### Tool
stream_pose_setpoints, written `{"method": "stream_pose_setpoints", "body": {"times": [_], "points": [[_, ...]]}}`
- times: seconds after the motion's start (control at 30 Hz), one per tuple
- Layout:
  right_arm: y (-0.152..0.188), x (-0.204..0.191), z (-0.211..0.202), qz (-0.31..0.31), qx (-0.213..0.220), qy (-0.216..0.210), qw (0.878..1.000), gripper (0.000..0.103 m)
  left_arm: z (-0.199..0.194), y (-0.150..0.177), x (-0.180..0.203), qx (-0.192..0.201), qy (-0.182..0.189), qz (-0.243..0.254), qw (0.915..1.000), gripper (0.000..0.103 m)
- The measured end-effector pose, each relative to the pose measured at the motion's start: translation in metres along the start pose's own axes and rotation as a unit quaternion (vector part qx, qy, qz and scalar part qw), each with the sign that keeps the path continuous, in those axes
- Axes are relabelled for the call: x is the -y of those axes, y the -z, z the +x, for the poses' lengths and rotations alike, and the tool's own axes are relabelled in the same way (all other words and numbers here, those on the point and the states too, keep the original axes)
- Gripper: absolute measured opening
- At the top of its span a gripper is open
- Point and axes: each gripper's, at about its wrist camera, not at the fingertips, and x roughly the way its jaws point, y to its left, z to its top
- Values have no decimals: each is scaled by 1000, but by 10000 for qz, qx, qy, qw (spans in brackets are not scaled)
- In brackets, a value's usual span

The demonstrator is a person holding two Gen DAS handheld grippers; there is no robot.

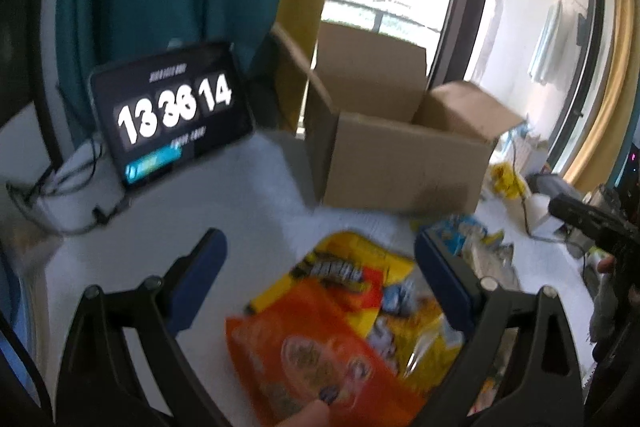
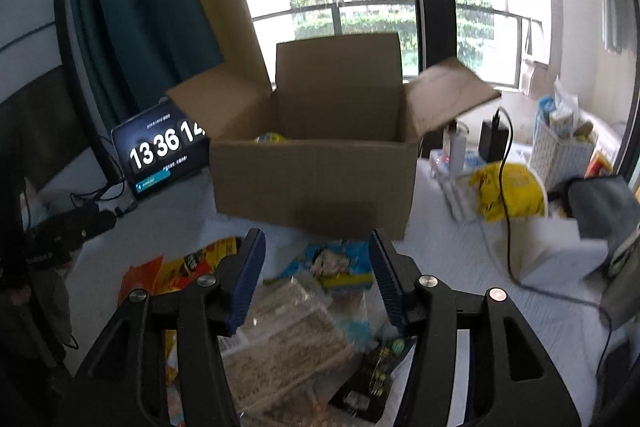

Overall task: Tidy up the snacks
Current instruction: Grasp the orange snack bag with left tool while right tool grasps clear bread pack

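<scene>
1. An open brown cardboard box (image 2: 316, 183) stood upright on the white worktop (image 1: 248, 187), its mouth facing up and all four flaps raised or splayed outward. Its long axis ran left to right in the right wrist view. A yellow item showed just inside, at the box's left.
2. The snack packets lay in a loose heap on the worktop in front of the box, apart from it. An orange glossy packet (image 1: 320, 355) overlapped a yellow-and-red printed packet (image 1: 348, 279), both lying flat with long axes running diagonally in the left wrist view.
3. A clear packet of pale brown bars (image 2: 280, 339) lay flat, its long axis running toward the box. A blue-and-yellow packet (image 2: 336, 263) lay beyond it, nearer the box.
4. The left claw (image 1: 320, 275) stood wide apart above the orange and yellow packets, gripping nothing.
5. The right claw (image 2: 316, 275) stood apart over the clear packet; contact could not be determined owing to blur.
6. A black tablet showing clock digits (image 1: 172, 115) leaned left of the box, with bare worktop between them. Clutter crowded the right edge.
</scene>
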Motion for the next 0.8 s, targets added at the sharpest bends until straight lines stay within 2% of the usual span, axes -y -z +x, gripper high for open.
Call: {"method": "stream_pose_setpoints", "body": {"times": [0.3, 0.4, 0.53, 0.63, 0.8], "points": [[29, -8, 10, 34, -410, -100, 9991, 71, 12, 54, -11, -712, -77, -238, 9971, 96], [42, -11, 14, 41, -584, -181, 9981, 72, 16, 69, -11, -844, -254, -165, 9960, 96], [59, -11, 20, 83, -781, -260, 9966, 73, 27, 89, -10, -1206, -346, -129, 9920, 96], [69, -10, 28, 179, -993, -408, 9941, 78, 33, 100, -14, -1432, -520, -209, 9881, 96], [76, 7, 33, 611, -1090, -643, 9901, 84, 29, 100, -11, -1451, -667, -213, 9869, 96]]}}
